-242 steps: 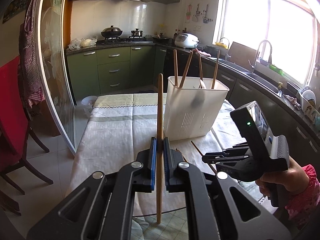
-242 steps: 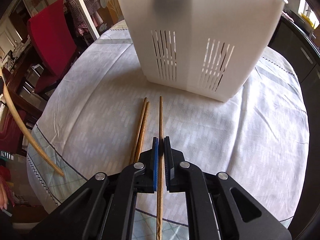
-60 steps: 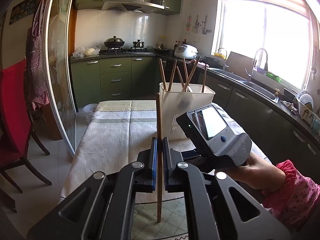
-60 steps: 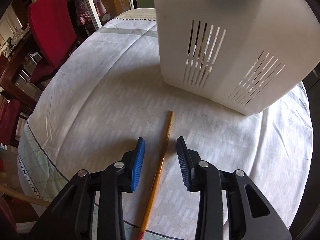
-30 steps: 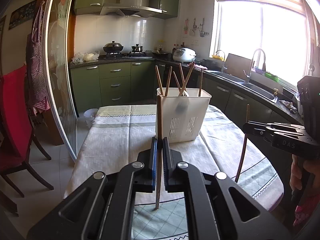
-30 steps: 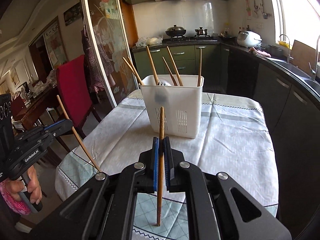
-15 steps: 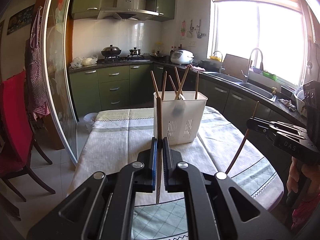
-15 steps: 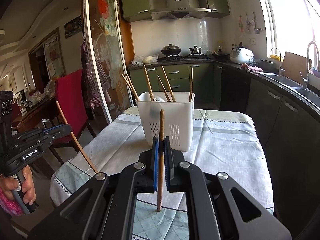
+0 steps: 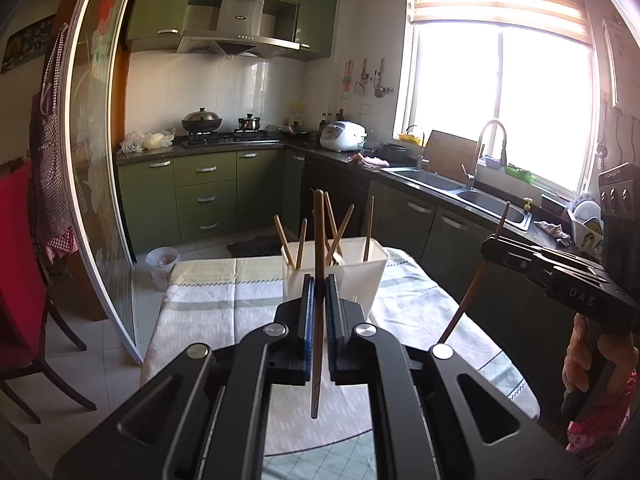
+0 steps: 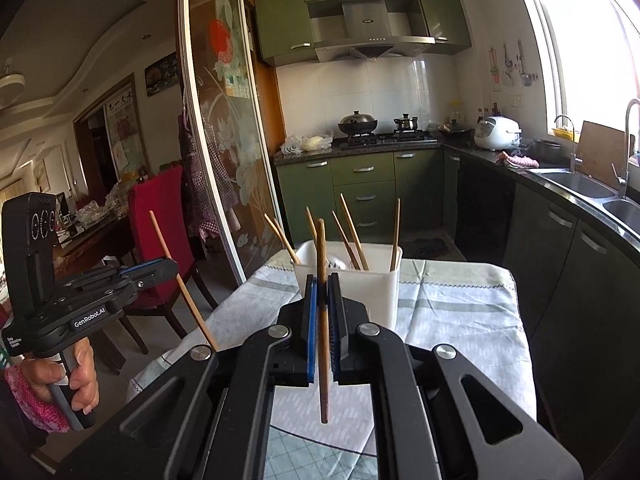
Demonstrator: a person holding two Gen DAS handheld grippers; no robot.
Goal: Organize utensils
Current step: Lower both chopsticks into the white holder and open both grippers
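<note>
My left gripper [image 9: 318, 312] was clamped on a chopstick [image 9: 318, 240], which stood nearly upright between the blue pads [image 9: 306, 320], its lower end hanging below them above the tablecloth [image 9: 208, 308]. My right gripper [image 10: 322, 320] pinched a second chopstick [image 10: 322, 264] the same way, almost vertical. Both were held in the air on the near side of the holder [image 10: 380, 292] (a white slotted tub), neither touching it. The holder stood on the tablecloth toward the far end of the table, with several chopsticks [image 10: 352, 232] leaning at different angles inside. In the right view, my left gripper sat well to the left of the holder, its chopstick slanted.
</note>
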